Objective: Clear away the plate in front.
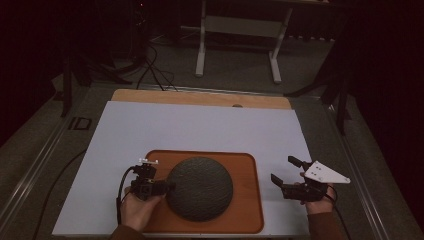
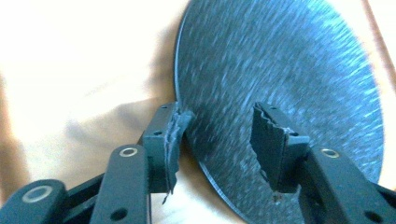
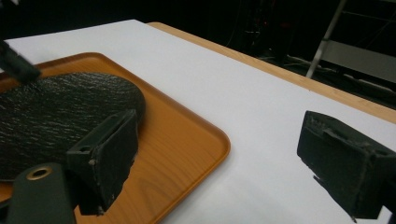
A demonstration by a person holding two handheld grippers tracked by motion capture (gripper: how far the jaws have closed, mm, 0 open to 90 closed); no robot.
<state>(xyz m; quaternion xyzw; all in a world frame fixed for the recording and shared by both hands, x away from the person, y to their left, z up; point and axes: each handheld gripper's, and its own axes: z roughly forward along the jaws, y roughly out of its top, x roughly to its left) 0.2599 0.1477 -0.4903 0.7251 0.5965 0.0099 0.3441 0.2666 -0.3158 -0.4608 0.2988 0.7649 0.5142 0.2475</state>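
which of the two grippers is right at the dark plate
The left gripper: its open jaws straddle the rim of the round dark textured plate on the orange wooden tray. The right gripper hovers open beside the tray.

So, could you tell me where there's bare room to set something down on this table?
The white sheet is bare between the wooden tray and the table's far edge. The tray is crowded: the dark round mat fills its middle, the left gripper is at the mat's edge, and the right gripper hovers just beside the tray.

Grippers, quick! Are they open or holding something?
Left gripper: open, jaws astride the dark round mat's edge, not clamped.
Right gripper: open, holding nothing, over the white table cover.
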